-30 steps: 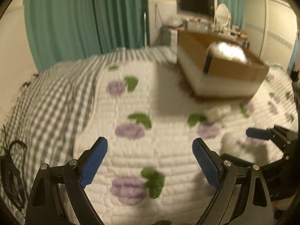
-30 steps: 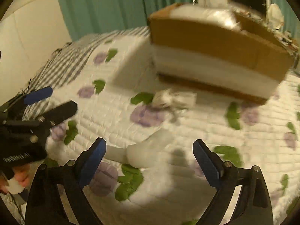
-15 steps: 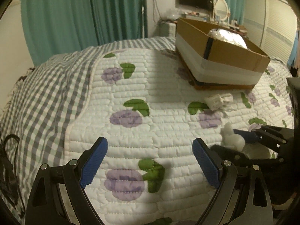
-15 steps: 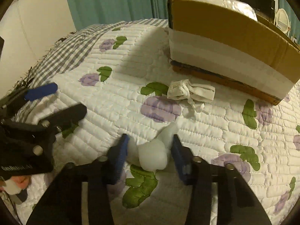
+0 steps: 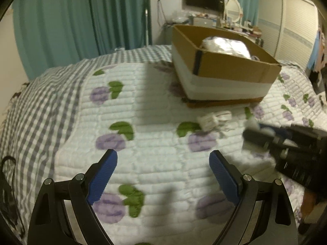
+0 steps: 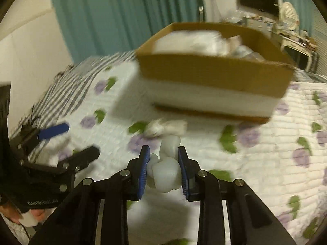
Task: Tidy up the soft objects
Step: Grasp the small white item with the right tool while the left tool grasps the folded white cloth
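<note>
My right gripper (image 6: 163, 153) is shut on a white soft toy (image 6: 166, 167) and holds it above the quilt; from the left wrist view it shows blurred at the right (image 5: 253, 130). My left gripper (image 5: 163, 159) is open and empty over the quilt; it also shows in the right wrist view (image 6: 67, 138). A crumpled white cloth (image 5: 214, 119) lies on the quilt in front of the cardboard box (image 5: 235, 69), also in the right wrist view (image 6: 165, 126). The box (image 6: 214, 73) holds white soft things (image 5: 224, 45).
The bed has a white quilt with purple flowers (image 5: 143, 122) over a grey checked sheet (image 5: 40, 102). Teal curtains (image 5: 81, 20) hang behind. A dresser with a mirror (image 5: 233, 12) and a wall screen stand at the back right. A black cable (image 5: 6, 163) lies at the left edge.
My right gripper has closed fully on the white soft toy and lifted it off the quilt toward the box. My left gripper stays open, roughly in place.
</note>
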